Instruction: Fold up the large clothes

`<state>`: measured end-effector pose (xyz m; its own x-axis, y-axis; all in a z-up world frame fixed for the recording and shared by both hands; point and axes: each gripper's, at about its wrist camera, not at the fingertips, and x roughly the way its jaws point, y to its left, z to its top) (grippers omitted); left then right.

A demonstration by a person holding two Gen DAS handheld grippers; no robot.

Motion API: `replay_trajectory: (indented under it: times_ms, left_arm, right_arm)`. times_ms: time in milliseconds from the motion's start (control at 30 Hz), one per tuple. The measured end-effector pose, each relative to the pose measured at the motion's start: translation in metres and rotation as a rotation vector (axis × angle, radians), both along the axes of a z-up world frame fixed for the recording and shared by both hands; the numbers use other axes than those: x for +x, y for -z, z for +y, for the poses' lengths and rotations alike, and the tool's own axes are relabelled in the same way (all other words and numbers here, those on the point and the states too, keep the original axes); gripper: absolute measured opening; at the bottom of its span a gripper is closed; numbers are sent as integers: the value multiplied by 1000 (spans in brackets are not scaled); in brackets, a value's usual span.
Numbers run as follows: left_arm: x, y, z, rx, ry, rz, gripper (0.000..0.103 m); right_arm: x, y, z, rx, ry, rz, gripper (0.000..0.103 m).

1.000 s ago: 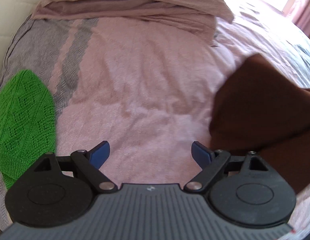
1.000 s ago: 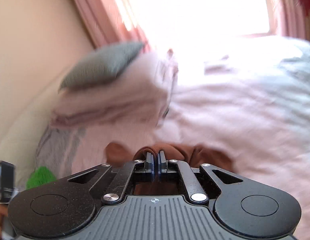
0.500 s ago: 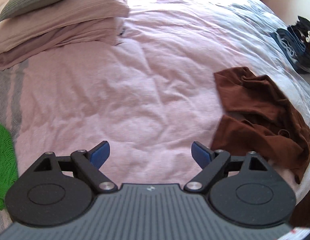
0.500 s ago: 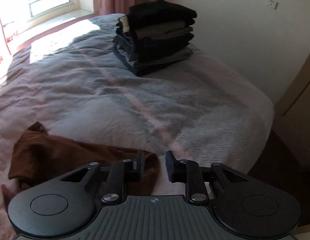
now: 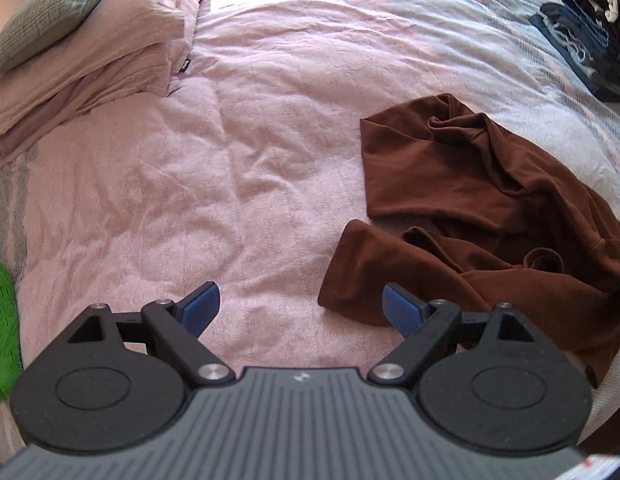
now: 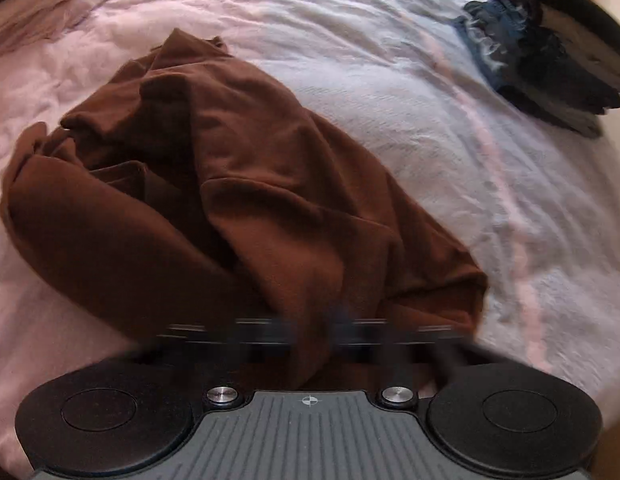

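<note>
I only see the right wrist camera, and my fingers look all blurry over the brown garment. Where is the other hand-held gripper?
Observer: The left hand-held gripper hovers over the pink bedding, jaws wide open, holding nothing.
Child: Is it near the brown thing?
Observer: Yes. In the left wrist view one blue pad overlaps the nearest corner of the brown garment.
Child: Anything else over there?
Observer: A green knitted piece lies at the far left edge of that view.

1 brown garment (image 5: 490, 216), 1 folded stack (image 5: 590, 28), 2 pillows (image 5: 86, 52), 1 green knit (image 5: 2, 328).
</note>
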<state>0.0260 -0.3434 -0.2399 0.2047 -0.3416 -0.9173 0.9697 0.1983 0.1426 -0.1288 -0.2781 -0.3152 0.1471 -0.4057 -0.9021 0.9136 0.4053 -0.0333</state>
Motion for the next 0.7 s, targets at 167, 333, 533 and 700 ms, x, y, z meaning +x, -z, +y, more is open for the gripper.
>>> replay_trajectory:
  times_ms: [167,333,533,700]
  left_arm:
    - [-25,1,-37,-29,151,-50,86]
    - [-67,11,-88,-93,470,-100,86]
    - [-123,42,-140,-154,875,-190,78]
    - [-144,84,-176,-140,1124,-301,78]
  right_arm:
    - [-81,-69,-27,-104,122,-123,0]
    - [-136,-112,-56,-226,249,32,0]
    - [-171,-108,-45,-157,376,114,0]
    - [-165,-100,-39,-135,410,149,0]
